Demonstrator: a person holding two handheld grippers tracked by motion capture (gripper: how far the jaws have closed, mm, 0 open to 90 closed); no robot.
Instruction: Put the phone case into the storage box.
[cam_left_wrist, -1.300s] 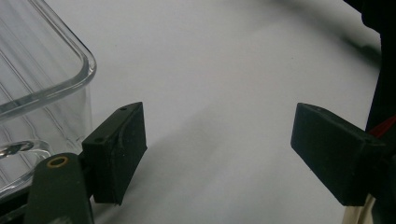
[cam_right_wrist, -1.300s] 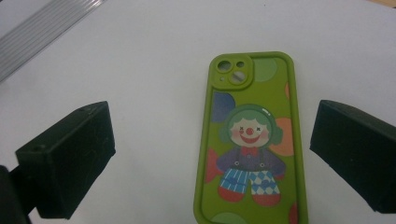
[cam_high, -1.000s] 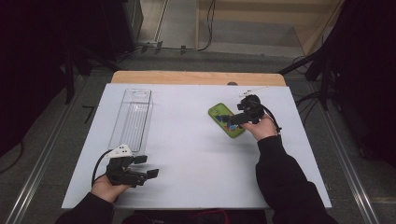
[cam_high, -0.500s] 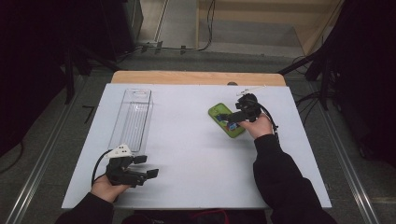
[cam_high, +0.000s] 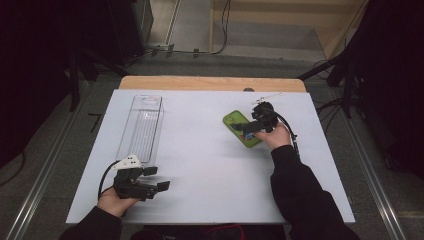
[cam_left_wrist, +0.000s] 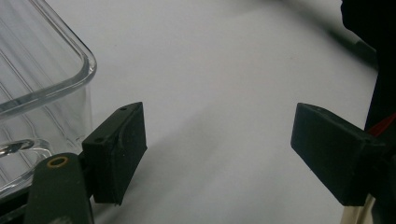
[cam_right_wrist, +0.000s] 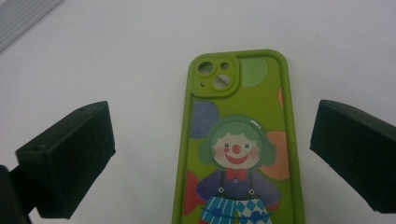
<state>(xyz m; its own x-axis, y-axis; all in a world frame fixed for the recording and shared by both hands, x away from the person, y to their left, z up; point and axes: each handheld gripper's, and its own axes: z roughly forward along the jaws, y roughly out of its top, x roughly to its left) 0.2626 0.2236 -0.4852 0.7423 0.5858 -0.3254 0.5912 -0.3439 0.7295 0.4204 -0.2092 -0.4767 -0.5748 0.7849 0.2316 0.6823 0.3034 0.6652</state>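
Green phone case (cam_right_wrist: 238, 140) between wide-open right tongs (cam_right_wrist: 210, 158), untouched.

A lab — white table (cam_high: 200, 150) on rails (cam_high: 40, 170), cables (cam_high: 220, 30) behind.

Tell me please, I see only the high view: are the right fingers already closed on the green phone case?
Observer: No. In the right gripper view the right gripper is open, its fingers apart on both sides of the green phone case.
Operator: Which face of the case is up?
Observer: The back, with a clown picture and camera cutout.
Operator: And the left fingers?
Observer: The left gripper is open over bare table, the clear container beside it.
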